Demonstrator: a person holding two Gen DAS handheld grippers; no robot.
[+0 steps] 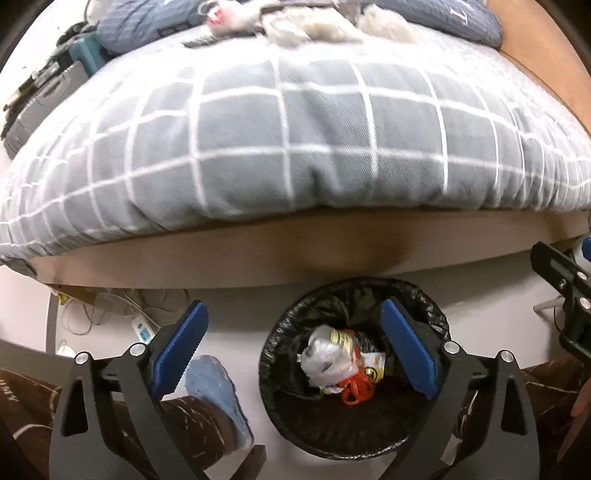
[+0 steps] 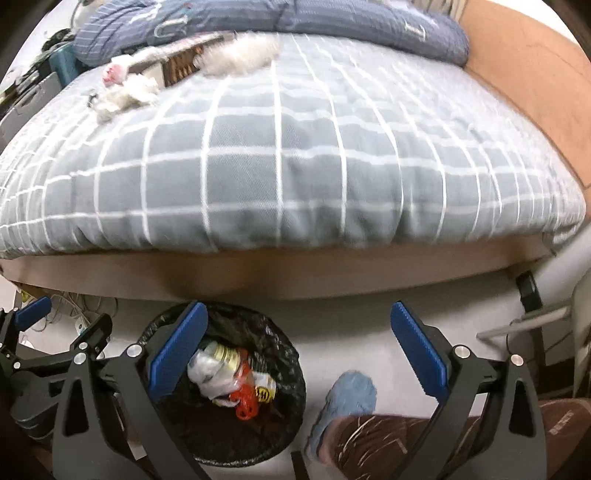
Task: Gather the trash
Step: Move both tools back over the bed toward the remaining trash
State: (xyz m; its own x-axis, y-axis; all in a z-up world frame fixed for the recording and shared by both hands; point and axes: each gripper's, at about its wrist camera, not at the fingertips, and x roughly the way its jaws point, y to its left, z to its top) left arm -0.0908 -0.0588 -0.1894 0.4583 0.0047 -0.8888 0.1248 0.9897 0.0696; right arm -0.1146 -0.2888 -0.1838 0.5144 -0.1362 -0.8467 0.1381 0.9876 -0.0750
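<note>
A round bin with a black liner [image 1: 284, 417] stands on the floor by the bed, also in the right wrist view [image 2: 291, 413]. It holds a white plastic bag [image 1: 325, 360], a red wrapper [image 1: 354, 392] and other scraps. My left gripper [image 1: 295, 347] is open and empty, above the bin's left side. My right gripper [image 2: 299, 347] is open and empty, above the floor right of the bin. Crumpled white tissues [image 2: 125, 92] lie at the far left of the bed, with more fluffy white stuff [image 2: 243, 53] beside them; they also show in the left wrist view [image 1: 314, 26].
The bed has a grey checked duvet [image 1: 295, 122] on a wooden frame [image 1: 258, 254], with a blue pillow [image 2: 332, 18] at the back. The person's blue slippers [image 1: 218, 391] [image 2: 343, 406] are on the floor. Cables and a power strip [image 1: 142, 328] lie under the bed's left end.
</note>
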